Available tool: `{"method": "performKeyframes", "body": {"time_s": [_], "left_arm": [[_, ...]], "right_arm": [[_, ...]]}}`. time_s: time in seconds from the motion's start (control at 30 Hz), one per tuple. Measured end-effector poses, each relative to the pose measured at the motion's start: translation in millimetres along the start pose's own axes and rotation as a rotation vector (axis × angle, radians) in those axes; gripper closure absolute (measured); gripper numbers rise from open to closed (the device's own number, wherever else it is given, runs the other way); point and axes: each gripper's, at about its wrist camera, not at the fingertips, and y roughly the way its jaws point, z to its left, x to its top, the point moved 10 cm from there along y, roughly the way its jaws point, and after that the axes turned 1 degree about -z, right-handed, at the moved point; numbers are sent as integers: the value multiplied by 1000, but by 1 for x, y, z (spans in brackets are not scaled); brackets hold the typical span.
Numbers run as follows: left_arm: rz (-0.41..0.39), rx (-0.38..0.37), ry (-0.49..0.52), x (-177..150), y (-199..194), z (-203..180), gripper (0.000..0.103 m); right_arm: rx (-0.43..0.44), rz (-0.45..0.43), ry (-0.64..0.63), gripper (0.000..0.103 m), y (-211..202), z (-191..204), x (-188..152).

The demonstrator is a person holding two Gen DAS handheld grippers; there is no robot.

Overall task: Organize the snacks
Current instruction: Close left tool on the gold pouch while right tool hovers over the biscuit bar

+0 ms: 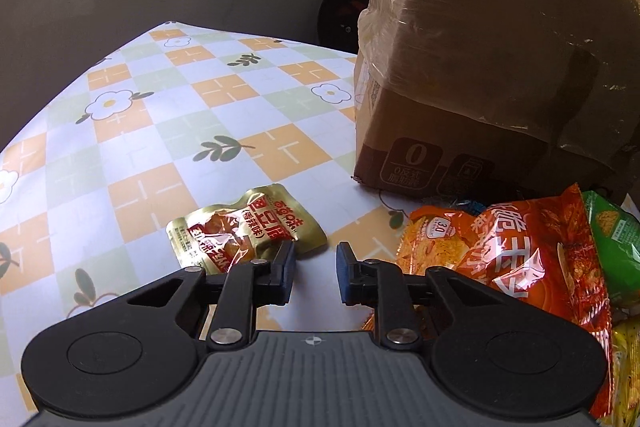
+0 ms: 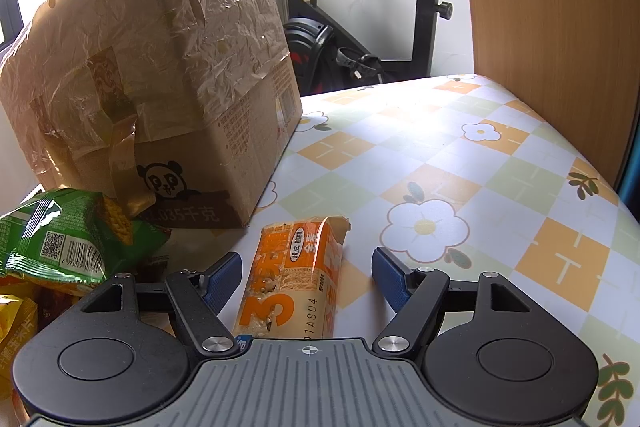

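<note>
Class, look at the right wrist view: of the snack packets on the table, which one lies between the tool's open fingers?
The orange cracker packet. It lies lengthwise between the right tool's spread fingers, while the green packet sits off to the side.

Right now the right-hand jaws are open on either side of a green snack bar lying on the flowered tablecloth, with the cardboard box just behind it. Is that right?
Not quite: the snack bar between the open jaws of the right gripper is orange, not green, as the right wrist view shows. It does lie on the flowered tablecloth, with the cardboard box behind it to the left. The green packet lies off to the left.
</note>
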Motion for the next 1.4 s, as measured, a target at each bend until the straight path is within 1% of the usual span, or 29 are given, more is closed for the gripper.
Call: {"method": "performKeyframes", "body": {"time_s": [0.03,0.1,0.17,0.2,0.23,0.33,0.37,0.43,0.5,0.53,0.6,0.67,0.73,0.83,0.97,1.07,1.1,1.13,1.23,1.4], "left_arm": [[-2,4,5,4,4,1,80],[5,-28,10,11,10,0,78],[0,-56,25,17,9,1,68],[-15,-54,40,21,6,4,57],[-33,-46,56,24,2,7,50],[-77,0,116,32,-7,21,49],[-82,21,146,33,-6,26,49],[-76,41,189,33,-2,31,49],[-62,31,235,32,4,29,48],[-55,24,269,31,8,26,44],[-48,24,311,29,15,23,41],[-45,37,304,30,21,27,41],[-43,27,264,31,26,33,36],[-44,28,231,28,29,40,29],[-46,32,174,25,28,44,30],[-45,38,167,24,26,40,38],[-47,35,169,24,25,38,44],[-49,38,175,23,24,36,46],[-53,45,181,19,19,32,49],[-51,61,151,12,9,31,50]], "right_arm": [[0,0,0,33,0,0,0],[0,0,0,33,0,0,0],[1,0,2,33,0,0,0],[2,0,2,33,0,0,0],[4,-1,6,33,0,-1,0],[5,-2,6,33,-1,-1,0],[5,-1,3,32,-1,-1,0],[0,2,-7,32,0,0,0],[-6,5,-18,31,0,1,-1],[-10,7,-22,31,0,2,-1],[-13,9,-28,31,0,3,-1],[-16,11,-34,31,0,4,-1],[-21,13,-42,31,1,5,-2],[-24,19,-55,30,2,5,-2],[-24,22,-61,28,2,5,-2],[-27,23,-66,28,2,6,-2],[-28,23,-67,28,2,6,-2],[-27,23,-68,28,2,6,-2],[-27,24,-68,28,2,5,-2],[-27,24,-68,28,2,5,-2]]}}
